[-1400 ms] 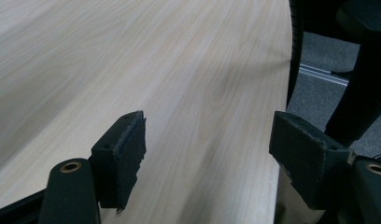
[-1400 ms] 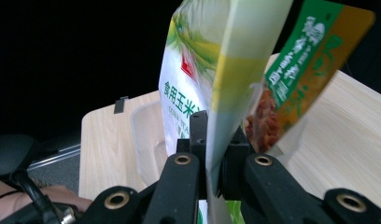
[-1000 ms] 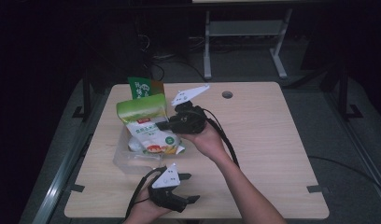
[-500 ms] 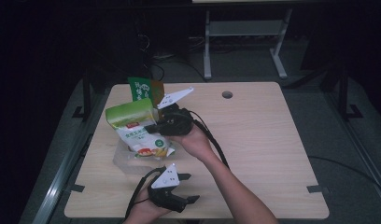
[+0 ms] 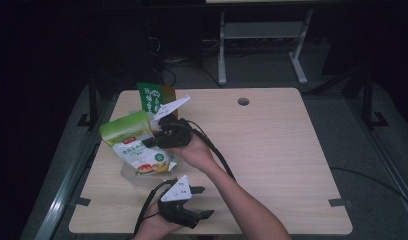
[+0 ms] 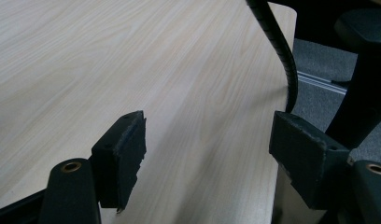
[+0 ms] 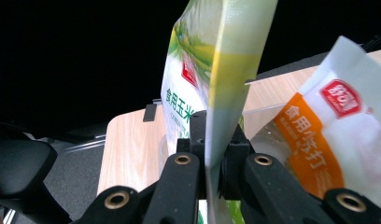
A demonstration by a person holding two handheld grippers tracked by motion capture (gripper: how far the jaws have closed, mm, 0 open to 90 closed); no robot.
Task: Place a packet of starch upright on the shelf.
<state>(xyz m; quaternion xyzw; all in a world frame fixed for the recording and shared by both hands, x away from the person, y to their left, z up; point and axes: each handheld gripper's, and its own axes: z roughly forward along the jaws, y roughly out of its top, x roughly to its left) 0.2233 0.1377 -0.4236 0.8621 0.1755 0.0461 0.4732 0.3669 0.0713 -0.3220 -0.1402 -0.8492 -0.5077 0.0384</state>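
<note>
Meanwhile the right gripper, jaws clamped on the green pouch, had carried it toward the table's left edge, over the clear container; left gripper idled, jaws apart.

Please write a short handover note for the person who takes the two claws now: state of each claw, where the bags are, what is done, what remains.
Right claw: shut on the green bag, pinching its edge and holding it up over the table's left part.
Left claw: open, nothing between the jaws, low at the near table edge.
White-and-orange bag: lying below the green one, in a clear container as far as I can tell.
Dark green pack: standing behind.
Done: green bag gripped.
Left: probably set it down; where is unclear.
</note>
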